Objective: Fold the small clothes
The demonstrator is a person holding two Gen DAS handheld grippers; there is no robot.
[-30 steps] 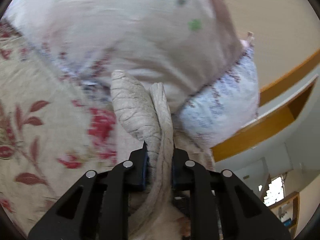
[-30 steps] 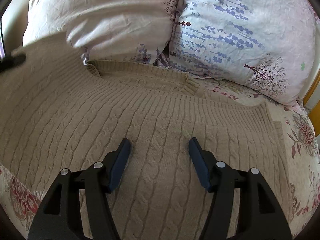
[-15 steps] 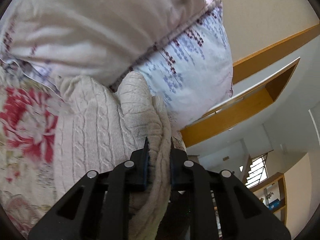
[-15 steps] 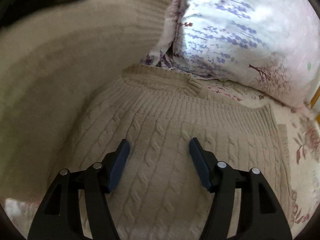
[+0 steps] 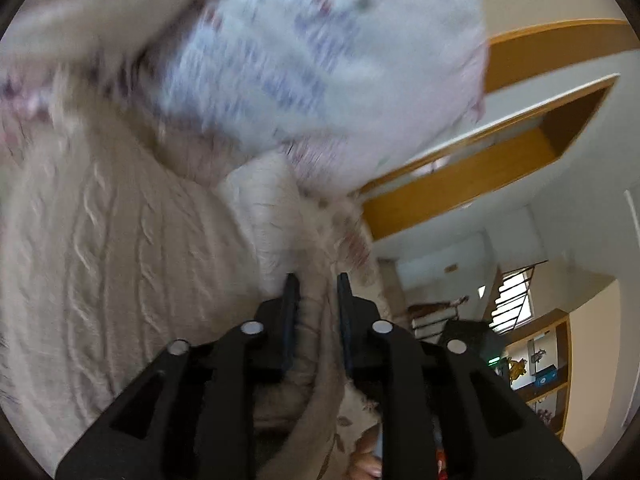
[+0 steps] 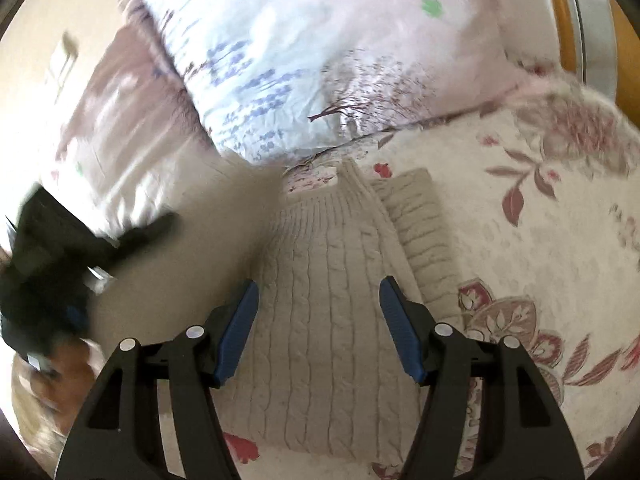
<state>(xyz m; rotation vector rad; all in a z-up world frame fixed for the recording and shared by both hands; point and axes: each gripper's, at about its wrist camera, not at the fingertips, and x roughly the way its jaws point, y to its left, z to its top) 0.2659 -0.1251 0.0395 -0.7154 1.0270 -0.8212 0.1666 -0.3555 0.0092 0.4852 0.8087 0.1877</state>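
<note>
A beige cable-knit sweater (image 6: 328, 292) lies on a floral bedspread (image 6: 532, 248). My left gripper (image 5: 316, 292) is shut on a fold of the sweater (image 5: 120, 264) and holds it lifted over the rest of the knit; the held part hangs as a blurred beige sheet in the right wrist view (image 6: 192, 248). My right gripper (image 6: 318, 308) is open and empty, its blue pads (image 6: 240, 324) just above the flat body of the sweater. The left gripper shows as a blurred dark shape at the left of the right wrist view (image 6: 60, 264).
Two floral pillows (image 6: 304, 80) lean at the head of the bed, right behind the sweater; one fills the top of the left wrist view (image 5: 320, 72). A wooden frame (image 5: 500, 160) and a room with shelves lie beyond the bed's edge.
My left gripper has carried the held part of the sweater across to the right over the body. The right wrist view has swung right, toward the sweater's right edge and sleeve. Both views are motion-blurred.
</note>
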